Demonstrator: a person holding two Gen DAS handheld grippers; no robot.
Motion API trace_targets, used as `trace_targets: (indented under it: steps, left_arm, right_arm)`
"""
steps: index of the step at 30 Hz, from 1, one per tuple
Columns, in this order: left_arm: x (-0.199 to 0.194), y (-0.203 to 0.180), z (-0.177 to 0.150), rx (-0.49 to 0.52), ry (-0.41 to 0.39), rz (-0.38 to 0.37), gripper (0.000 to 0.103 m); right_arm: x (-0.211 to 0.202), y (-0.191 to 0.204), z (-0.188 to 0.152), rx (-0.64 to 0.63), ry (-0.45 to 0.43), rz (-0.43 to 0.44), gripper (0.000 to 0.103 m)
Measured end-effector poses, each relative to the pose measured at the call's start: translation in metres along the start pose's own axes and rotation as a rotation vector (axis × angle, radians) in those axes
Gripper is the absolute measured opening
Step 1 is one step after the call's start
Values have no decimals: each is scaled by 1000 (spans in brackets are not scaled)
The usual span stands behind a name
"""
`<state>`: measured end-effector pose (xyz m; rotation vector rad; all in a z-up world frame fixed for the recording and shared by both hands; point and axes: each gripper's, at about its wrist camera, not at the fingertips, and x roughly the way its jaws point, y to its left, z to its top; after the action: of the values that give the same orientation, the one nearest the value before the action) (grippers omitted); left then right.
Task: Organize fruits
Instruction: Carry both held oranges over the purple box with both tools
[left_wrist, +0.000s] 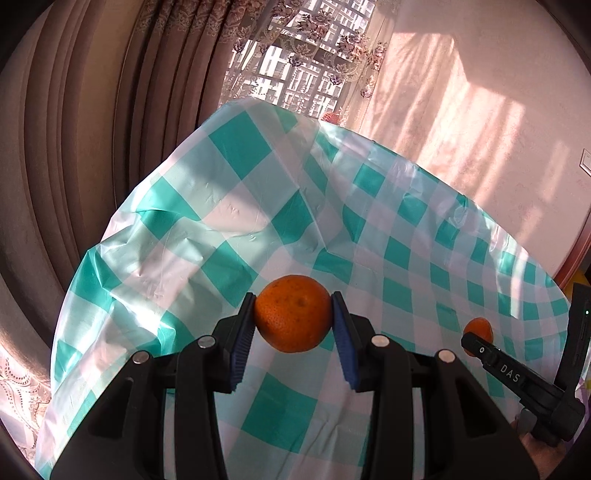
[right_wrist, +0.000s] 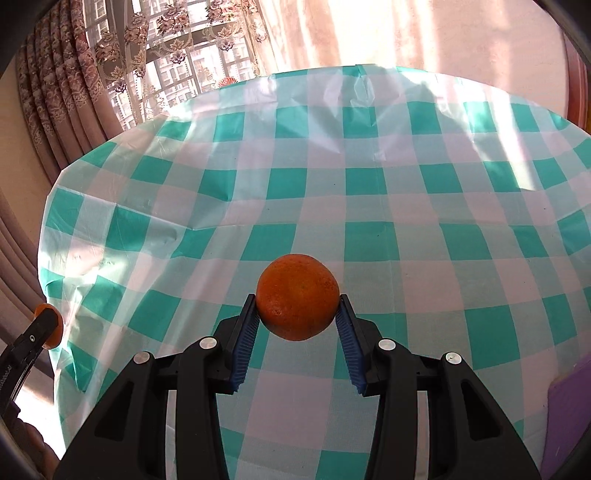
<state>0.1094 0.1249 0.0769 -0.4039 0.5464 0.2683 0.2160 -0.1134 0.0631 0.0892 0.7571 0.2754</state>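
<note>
Gripping one orange apiece, my two claws hang above the worktop (right_wrist: 369, 206), which is draped in a teal-and-white checked cloth (left_wrist: 236, 147). My left claw (left_wrist: 293, 314) pinches its orange (left_wrist: 293, 313) between the blue ribbed pads (left_wrist: 242, 347), which press on the fruit's two sides; the fruit sits out at the very tips, clear of the cloth beneath it. My right claw (right_wrist: 297, 306) does the same with a second orange (right_wrist: 297, 296), its pads (right_wrist: 244, 347) squeezing the lower flanks of the fruit so that most of it bulges above and ahead of the tips. From the left claw's view, the right claw's black finger lies off to the right, with its orange half hidden behind the tip. From the right claw's view, the left claw's finger sits far to the left at the cloth's edge, a sliver of orange showing past it. Ahead of both claws, beyond the worktop's far edge, hang brown curtains (left_wrist: 92, 129) and a flowered lace curtain (right_wrist: 155, 44) over a bright window, with a sunlit pink wall (left_wrist: 480, 110) to the right. A purple board (right_wrist: 569, 413) lies just right of my right claw.
</note>
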Motion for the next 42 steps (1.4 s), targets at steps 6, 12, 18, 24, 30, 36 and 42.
trace_targets:
  steps: [6, 12, 18, 24, 30, 36, 42]
  left_arm:
    - [-18, -23, -1, 51, -11, -32, 40]
    - [-34, -43, -3, 93, -20, -52, 40]
    - [-51, -64, -4, 140, -36, -73, 40]
    - [-62, -96, -11, 201, -33, -131, 40]
    - [-70, -139, -26, 278, -15, -219, 41]
    - [-75, -187, -49, 361, 18, -313, 41]
    - [-79, -233, -75, 444, 61, -404, 41]
  right_arm:
    - [-40, -10, -12, 20, -22, 9, 43]
    - [-78, -19, -26, 38, -47, 42, 43]
    - [-117, -31, -38, 48, -83, 77, 43]
    - [-160, -57, -46, 76, -136, 83, 43]
    - [-198, -99, -57, 126, -176, 32, 43]
    - [-233, -141, -70, 165, -208, -62, 43]
    - [-259, -176, -85, 202, -215, -126, 43]
